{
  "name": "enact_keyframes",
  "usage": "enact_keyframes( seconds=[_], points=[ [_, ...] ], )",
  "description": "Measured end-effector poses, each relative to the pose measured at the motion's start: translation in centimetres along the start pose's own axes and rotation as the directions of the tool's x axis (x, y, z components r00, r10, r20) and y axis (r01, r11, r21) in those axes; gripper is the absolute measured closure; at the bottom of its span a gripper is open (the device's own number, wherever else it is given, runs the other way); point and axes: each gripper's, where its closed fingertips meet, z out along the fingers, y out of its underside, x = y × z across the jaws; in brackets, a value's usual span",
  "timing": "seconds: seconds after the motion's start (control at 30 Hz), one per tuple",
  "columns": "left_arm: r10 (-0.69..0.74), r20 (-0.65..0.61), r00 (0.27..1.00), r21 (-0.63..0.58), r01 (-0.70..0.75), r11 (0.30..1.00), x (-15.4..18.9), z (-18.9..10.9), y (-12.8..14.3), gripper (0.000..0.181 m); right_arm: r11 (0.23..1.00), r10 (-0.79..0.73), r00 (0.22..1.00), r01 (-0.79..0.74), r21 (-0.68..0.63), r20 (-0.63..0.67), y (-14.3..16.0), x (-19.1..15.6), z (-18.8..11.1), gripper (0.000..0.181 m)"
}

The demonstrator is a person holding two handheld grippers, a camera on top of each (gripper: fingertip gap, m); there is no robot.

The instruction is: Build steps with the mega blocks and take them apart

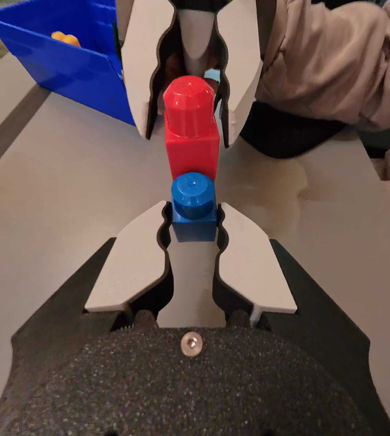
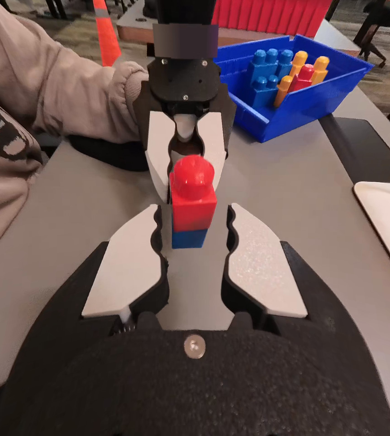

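A red single-stud block [image 1: 192, 146] sits on the far end of a blue block [image 1: 194, 226] on the grey table [image 1: 71, 188]. My left gripper [image 1: 194, 205] is shut on the near end of the blue block, whose free stud shows between the fingertips. My right gripper [image 1: 187, 140] faces it from the far side, open around the red block. In the right wrist view, the right gripper [image 2: 195, 210] is open with a gap on each side of the red block [image 2: 194, 210], which stands on the blue block [image 2: 188, 239]. The left gripper [image 2: 190, 193] is behind them.
A blue bin [image 2: 295, 118] at the back right of the table holds several blue, orange and red blocks [image 2: 283, 70]; it shows at top left in the left wrist view [image 1: 71, 70]. A white board [image 2: 389, 224] lies at the right edge. A person's beige sleeve [image 2: 47, 94] rests beside the grippers. There is about 5 cm between the tips of the two grippers.
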Motion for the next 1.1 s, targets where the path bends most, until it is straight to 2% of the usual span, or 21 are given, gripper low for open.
enact_keyframes(
  seconds=[0.07,0.1,0.13,0.2,0.43,0.47,0.5,0.53,0.6,0.7,0.8,0.87,0.97,1.1],
  points=[
    [0.005,-0.005,1.0,-0.029,-0.006,1.0,0.2,0.4,0.5,0.145,1.0,-0.009,1.0,0.009,-0.026,0.009,0.4,-0.3,0.8,0.131],
    [0.007,-0.004,1.0,-0.044,-0.007,0.999,0.2,0.5,0.8,0.144,0.999,-0.014,1.0,0.015,-0.035,0.011,0.5,-0.4,1.1,0.142],
    [0.008,-0.002,1.0,-0.056,-0.008,0.998,0.2,0.6,1.1,0.145,0.999,-0.013,1.0,0.014,-0.037,0.024,0.6,-0.6,1.3,0.145],
    [0.005,0.013,1.0,-0.061,-0.004,0.998,-0.1,0.6,1.2,0.144,0.999,-0.014,1.0,0.015,-0.041,0.019,0.8,-0.4,1.4,0.145],
    [-0.005,0.039,0.999,-0.051,0.007,0.999,-0.7,0.2,1.0,0.144,0.995,0.009,1.0,-0.008,0.102,-0.007,-1.2,0.3,1.4,0.145],
    [0.008,0.057,0.998,-0.102,-0.002,0.995,-1.0,0.3,1.9,0.144,0.991,0.013,1.0,-0.011,0.133,-0.014,-1.7,0.4,1.3,0.145],
    [0.021,0.074,0.997,-0.155,-0.01,0.988,-1.4,0.4,3.1,0.144,0.974,0.033,0.999,-0.03,0.223,-0.008,-3.2,0.5,0.4,0.145],
    [0.01,0.073,0.997,-0.162,0.002,0.987,-1.5,0.5,3.7,0.144,0.957,0.049,0.999,-0.042,0.286,-0.017,-4.4,0.8,-0.8,0.145],
    [-0.014,0.086,0.996,-0.129,0.025,0.991,-2.0,0.1,3.3,0.144,0.957,0.011,0.993,0.023,0.289,-0.114,-5.0,1.6,-2.5,0.145],
    [-0.053,0.178,0.983,-0.042,0.061,0.997,-4.2,-1.7,2.0,0.144,0.969,0.029,0.992,0.002,0.245,-0.123,-3.8,2.0,-3.0,0.145],
    [-0.096,0.268,0.959,0.03,0.091,0.995,-6.3,-3.5,1.6,0.144,0.993,0.041,0.996,-0.032,0.11,-0.082,-0.5,2.1,-0.9,0.145],
    [-0.13,0.302,0.944,0.081,0.111,0.991,-7.2,-4.5,1.3,0.144,0.996,0.063,0.997,-0.06,0.071,-0.035,1.1,1.7,1.1,0.145],
    [-0.161,0.336,0.928,0.118,0.128,0.985,-8.1,-5.5,1.2,0.144,0.995,0.081,0.996,-0.082,0.061,0.03,2.0,0.5,4.4,0.145],
    [-0.173,0.334,0.927,0.135,0.134,0.982,-8.1,-5.7,1.2,0.144,0.998,0.057,0.994,-0.055,-0.028,0.088,3.6,-1.5,8.3,0.145]
  ],
)
